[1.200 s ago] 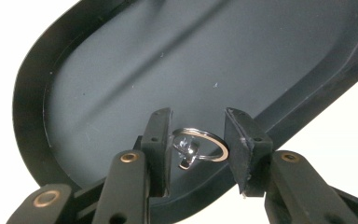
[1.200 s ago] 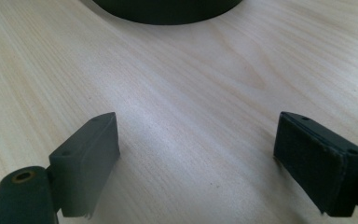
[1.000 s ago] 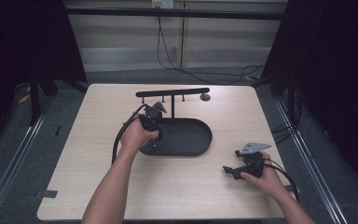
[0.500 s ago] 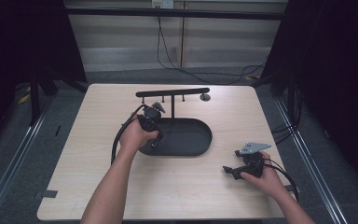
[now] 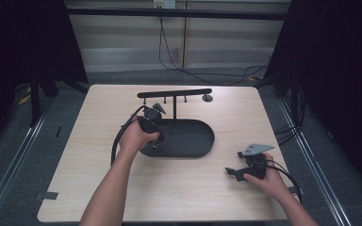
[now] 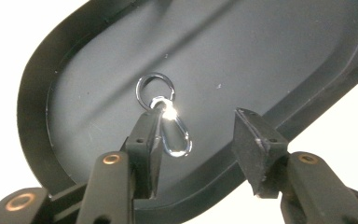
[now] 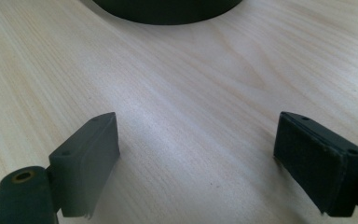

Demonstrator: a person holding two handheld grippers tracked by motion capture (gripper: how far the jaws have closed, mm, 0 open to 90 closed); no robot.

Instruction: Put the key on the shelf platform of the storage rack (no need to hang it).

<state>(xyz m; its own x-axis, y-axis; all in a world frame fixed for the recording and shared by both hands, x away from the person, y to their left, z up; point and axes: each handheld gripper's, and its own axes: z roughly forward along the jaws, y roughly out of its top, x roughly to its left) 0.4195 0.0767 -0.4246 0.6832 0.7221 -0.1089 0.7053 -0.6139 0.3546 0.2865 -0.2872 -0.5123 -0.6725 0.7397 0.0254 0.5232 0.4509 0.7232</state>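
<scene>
Unmarked wooden table (image 5: pixel 99 188), black tray (image 6: pixel 37 140), silver carabiner (image 6: pixel 172 133).

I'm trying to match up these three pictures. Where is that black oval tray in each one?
High view: the black oval tray lies mid-table, beneath the left gripper.
Left gripper view: its dark floor and rim lie behind the open jaws, with a silver clip on it.
Right gripper view: its curved edge sits at the top.
Shared landmark: the pale wooden table.
</scene>
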